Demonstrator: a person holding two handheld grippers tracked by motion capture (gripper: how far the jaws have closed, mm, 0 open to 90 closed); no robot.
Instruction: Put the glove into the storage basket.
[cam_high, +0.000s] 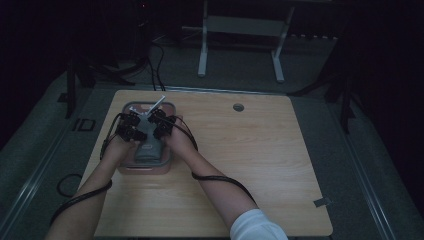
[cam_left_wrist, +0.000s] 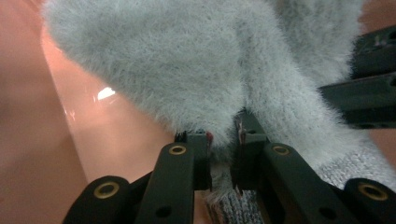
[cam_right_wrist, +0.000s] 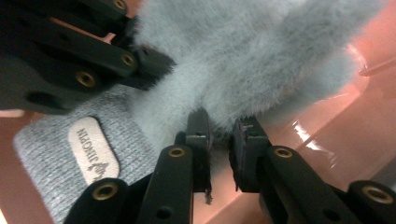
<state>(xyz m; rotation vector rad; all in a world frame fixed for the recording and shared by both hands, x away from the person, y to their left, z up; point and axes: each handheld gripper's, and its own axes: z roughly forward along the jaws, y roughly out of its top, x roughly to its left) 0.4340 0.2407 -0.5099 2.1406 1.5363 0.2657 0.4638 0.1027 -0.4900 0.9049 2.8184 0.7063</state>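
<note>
Dim room, high view: a light wood counter (cam_high: 240, 165) w/ a shallow pink tray (cam_high: 131, 169) at its left side, near the far edge. In the tray lies a grey fuzzy garment (cam_high: 148, 149), lengthwise, its knit end toward the person. A thin white stick-like item (cam_high: 156, 106) pokes up at the tray's far end; can't tell what it is.

Left side: person's bare left forearm comes in from bottom left, cable trailing along it. Left tool (cam_high: 131, 126) sits over the garment's left edge, inside the tray. In the left gripper view, the left tool (cam_left_wrist: 223, 140) has its jaws nearly together, pinching a fold of the grey fluff (cam_left_wrist: 187, 70) betw. them; ribbed knit fabric shows below the jaws. Glossy pink tray wall (cam_left_wrist: 84, 121) runs along the left of that view.

Right side: right forearm, white sleeve (cam_high: 257, 225) at the elbow, reaches in from bottom centre. Right tool (cam_high: 162, 124) is just beside the left one, over the garment's right edge. In the right gripper view, the right tool (cam_right_wrist: 220, 133) is closed on the fluffy edge too, jaws nearly shut w/ fabric betw. them. Left tool's black body (cam_right_wrist: 70, 60) is at upper left, touching the fluff. Lower left: flat grey knit w/ a small tan oval label (cam_right_wrist: 93, 151), lettering too blurred to read. Pink tray floor (cam_right_wrist: 327, 135) on the right.

Further right on the counter: a round cable hole (cam_high: 238, 107) near the far edge.
</note>
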